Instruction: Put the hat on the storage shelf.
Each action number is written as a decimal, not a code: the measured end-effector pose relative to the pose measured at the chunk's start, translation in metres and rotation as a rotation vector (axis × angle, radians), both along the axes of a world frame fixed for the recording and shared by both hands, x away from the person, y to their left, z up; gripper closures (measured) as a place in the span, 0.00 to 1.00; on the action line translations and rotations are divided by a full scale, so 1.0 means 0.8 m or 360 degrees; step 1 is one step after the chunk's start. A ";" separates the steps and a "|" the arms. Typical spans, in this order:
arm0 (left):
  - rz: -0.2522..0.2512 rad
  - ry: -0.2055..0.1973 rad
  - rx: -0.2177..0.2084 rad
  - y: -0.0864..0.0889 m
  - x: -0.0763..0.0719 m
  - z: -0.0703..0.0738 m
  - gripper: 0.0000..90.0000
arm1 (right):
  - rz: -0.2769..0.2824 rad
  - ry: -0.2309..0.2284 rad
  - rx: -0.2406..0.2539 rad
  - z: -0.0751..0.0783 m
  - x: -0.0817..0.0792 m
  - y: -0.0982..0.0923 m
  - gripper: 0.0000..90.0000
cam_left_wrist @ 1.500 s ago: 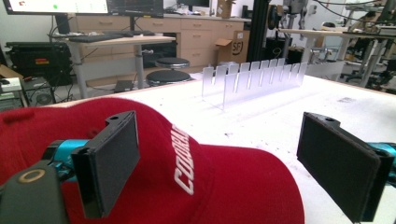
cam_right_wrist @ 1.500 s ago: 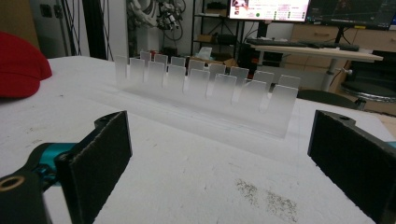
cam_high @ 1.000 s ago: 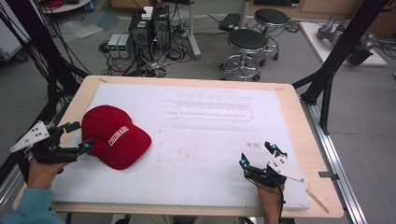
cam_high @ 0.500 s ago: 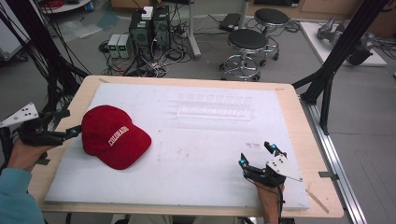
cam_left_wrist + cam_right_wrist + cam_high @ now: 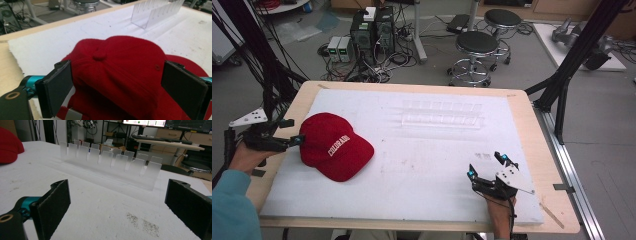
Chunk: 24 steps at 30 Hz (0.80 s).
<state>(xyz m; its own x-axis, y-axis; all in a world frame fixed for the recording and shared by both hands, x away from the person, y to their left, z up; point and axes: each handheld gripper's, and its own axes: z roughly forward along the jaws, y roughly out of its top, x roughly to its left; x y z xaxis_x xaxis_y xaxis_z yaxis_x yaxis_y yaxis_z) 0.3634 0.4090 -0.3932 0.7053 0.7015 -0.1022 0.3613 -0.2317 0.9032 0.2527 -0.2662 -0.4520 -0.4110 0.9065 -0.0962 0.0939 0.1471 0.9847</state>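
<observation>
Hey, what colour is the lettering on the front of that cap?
White, on the red cap; it shows best in the high view.

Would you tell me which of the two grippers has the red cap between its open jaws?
The left gripper, at the table's left edge: the red cap sits between its jaws. The right gripper faces the clear plastic rack.

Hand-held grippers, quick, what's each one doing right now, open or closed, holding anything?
Left hand-held gripper: open, jaws either side of the red cap, not clamped.
Right hand-held gripper: open, holding nothing.
</observation>
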 end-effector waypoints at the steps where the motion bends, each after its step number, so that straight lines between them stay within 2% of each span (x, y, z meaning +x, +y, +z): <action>1: -0.0004 0.0011 0.0011 -0.002 0.002 -0.002 0.12 | -0.0003 -0.0001 0.0003 0.000 0.000 0.000 0.06; 5: -0.0018 0.0079 0.0081 -0.008 0.007 -0.010 0.12 | 0.0000 0.0004 0.0006 0.000 0.000 0.000 0.06; 9: -0.0038 0.0148 0.0116 -0.015 0.009 -0.018 0.12 | 0.0001 0.0006 0.0008 0.000 -0.001 0.000 0.06; 14: -0.0050 0.0268 0.0095 -0.019 0.012 -0.031 0.12 | 0.0002 0.0004 0.0007 0.000 -0.001 0.000 0.06; 16: -0.0069 0.0285 0.0087 -0.021 0.012 -0.034 0.14 | 0.0004 -0.0002 0.0000 0.000 0.000 0.000 0.06; 20: -0.0135 0.0268 0.0054 -0.022 0.009 -0.030 0.40 | 0.0003 -0.0004 -0.0003 0.000 0.000 0.000 0.06; 21: -0.0144 0.0267 0.0045 -0.022 0.009 -0.030 0.40 | 0.0003 -0.0004 -0.0003 0.000 0.000 0.000 0.06; 22: -0.0151 0.0271 0.0039 -0.023 0.008 -0.029 0.43 | 0.0004 -0.0005 -0.0008 0.000 0.001 0.000 0.06; 23: -0.0154 0.0282 0.0038 -0.023 0.007 -0.028 0.52 | 0.0003 0.0007 -0.0004 0.000 0.000 0.000 0.06; 24: -0.0151 0.0290 0.0039 -0.023 0.006 -0.027 0.52 | 0.0003 0.0007 -0.0004 0.000 0.000 0.000 0.06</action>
<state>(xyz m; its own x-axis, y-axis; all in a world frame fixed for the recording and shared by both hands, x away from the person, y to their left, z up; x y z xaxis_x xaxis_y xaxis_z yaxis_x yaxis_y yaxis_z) 0.3681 0.3903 -0.4149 0.7396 0.6367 -0.2181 0.4938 -0.2933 0.8186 0.2526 -0.2660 -0.4519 -0.4130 0.9056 -0.0965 0.0981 0.1495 0.9839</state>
